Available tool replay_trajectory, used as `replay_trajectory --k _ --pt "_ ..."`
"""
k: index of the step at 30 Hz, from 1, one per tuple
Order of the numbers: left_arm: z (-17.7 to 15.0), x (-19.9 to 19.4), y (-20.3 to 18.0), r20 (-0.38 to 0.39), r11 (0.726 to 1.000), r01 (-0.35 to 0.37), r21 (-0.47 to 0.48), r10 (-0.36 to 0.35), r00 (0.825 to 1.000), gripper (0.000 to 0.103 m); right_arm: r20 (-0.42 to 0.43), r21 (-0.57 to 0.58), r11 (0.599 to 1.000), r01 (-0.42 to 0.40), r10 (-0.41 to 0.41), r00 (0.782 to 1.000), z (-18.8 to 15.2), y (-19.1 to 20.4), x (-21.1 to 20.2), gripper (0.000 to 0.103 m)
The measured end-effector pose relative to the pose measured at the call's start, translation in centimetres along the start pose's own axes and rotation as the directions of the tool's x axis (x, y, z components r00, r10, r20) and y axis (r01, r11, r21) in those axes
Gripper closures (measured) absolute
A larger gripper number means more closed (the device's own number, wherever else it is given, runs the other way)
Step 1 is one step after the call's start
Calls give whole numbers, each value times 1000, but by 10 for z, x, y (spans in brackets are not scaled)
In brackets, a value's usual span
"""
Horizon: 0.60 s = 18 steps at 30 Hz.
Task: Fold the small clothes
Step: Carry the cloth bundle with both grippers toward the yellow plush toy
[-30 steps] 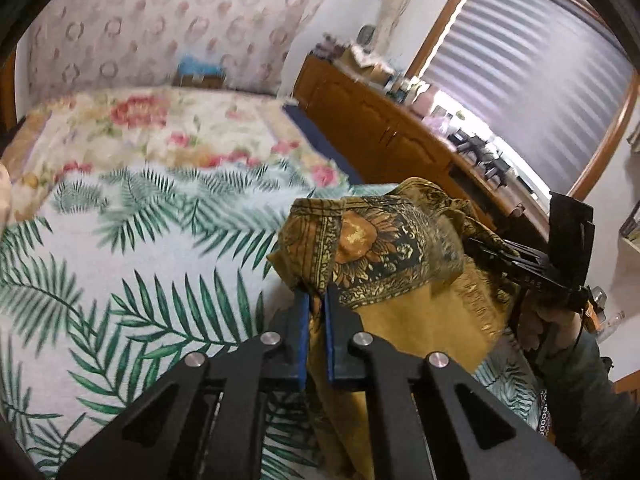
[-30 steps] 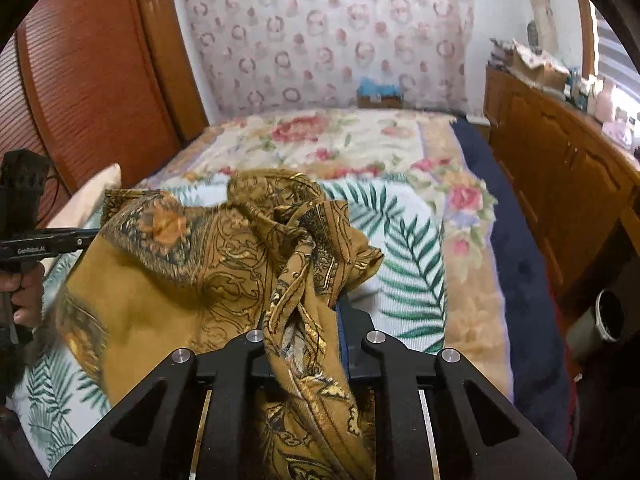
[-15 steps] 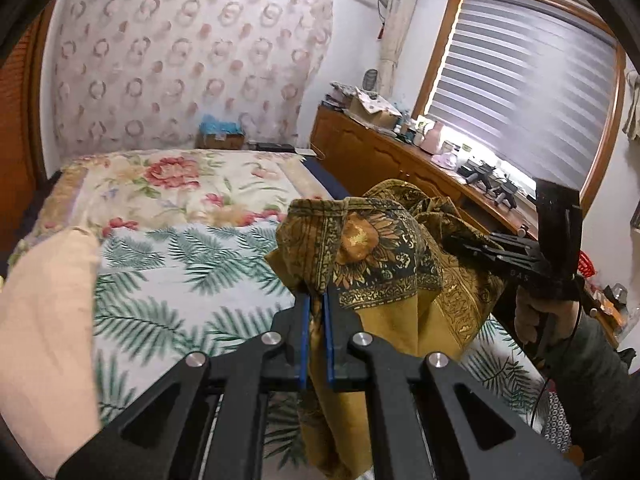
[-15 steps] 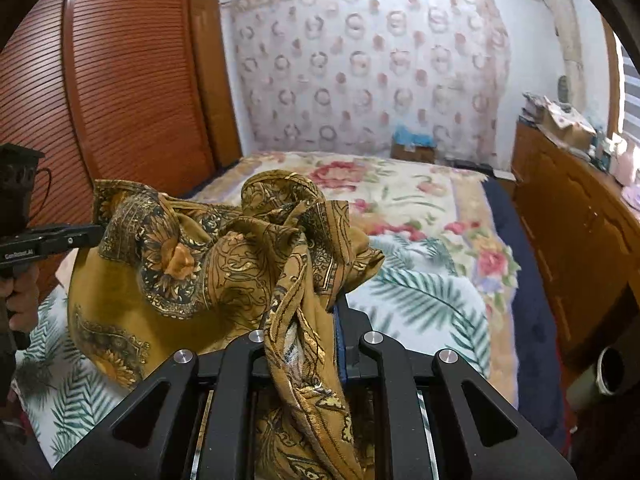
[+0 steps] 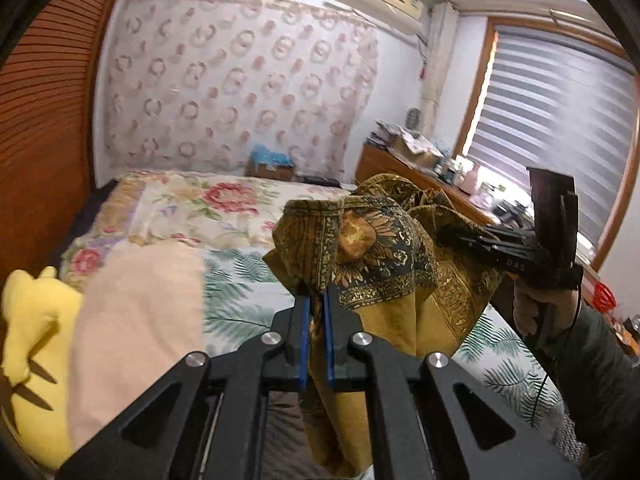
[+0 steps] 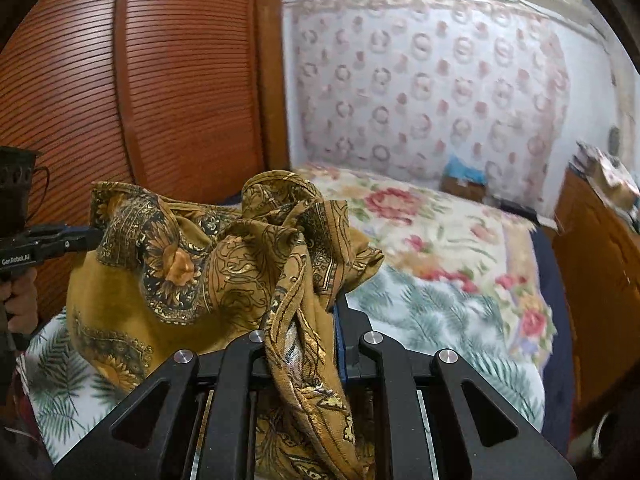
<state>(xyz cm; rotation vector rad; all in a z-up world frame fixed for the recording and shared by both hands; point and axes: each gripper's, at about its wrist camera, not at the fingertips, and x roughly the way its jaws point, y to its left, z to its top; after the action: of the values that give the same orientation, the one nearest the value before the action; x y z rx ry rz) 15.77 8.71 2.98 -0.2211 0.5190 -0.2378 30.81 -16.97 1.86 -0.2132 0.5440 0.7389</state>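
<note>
A mustard-yellow cloth with a dark floral border (image 5: 384, 248) hangs bunched in the air above the bed, held between both grippers. My left gripper (image 5: 315, 300) is shut on one edge of the cloth; it also shows at the left of the right wrist view (image 6: 86, 238). My right gripper (image 6: 316, 304) is shut on another bunch of the cloth (image 6: 224, 264), which drapes over its fingers; it shows in the left wrist view (image 5: 452, 236), held by a hand. The cloth's lower part hangs below both wrists, out of sight.
The bed (image 5: 240, 304) below has a palm-leaf blanket and a floral sheet (image 6: 432, 224). A peach pillow (image 5: 136, 320) and a yellow plush toy (image 5: 32, 336) lie at the left. A wooden cabinet (image 6: 600, 280) stands at the right, a wooden wardrobe (image 6: 120, 100) at the left.
Both grippers have risen with the cloth and tilted up, so more wall and less bed shows. The cloth stays bunched between them.
</note>
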Motion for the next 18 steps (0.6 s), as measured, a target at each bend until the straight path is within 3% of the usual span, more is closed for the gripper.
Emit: replay_trajectory --k 10,18 --pt "-24 -29 70 61 983 -137 -123 145 988 100 11 -171 980 -103 106 994 73 81 72 91" --pt "-71 -49 106 71 942 -234 -241 257 964 100 -64 -310 930 -197 187 980 116 148 149 92"
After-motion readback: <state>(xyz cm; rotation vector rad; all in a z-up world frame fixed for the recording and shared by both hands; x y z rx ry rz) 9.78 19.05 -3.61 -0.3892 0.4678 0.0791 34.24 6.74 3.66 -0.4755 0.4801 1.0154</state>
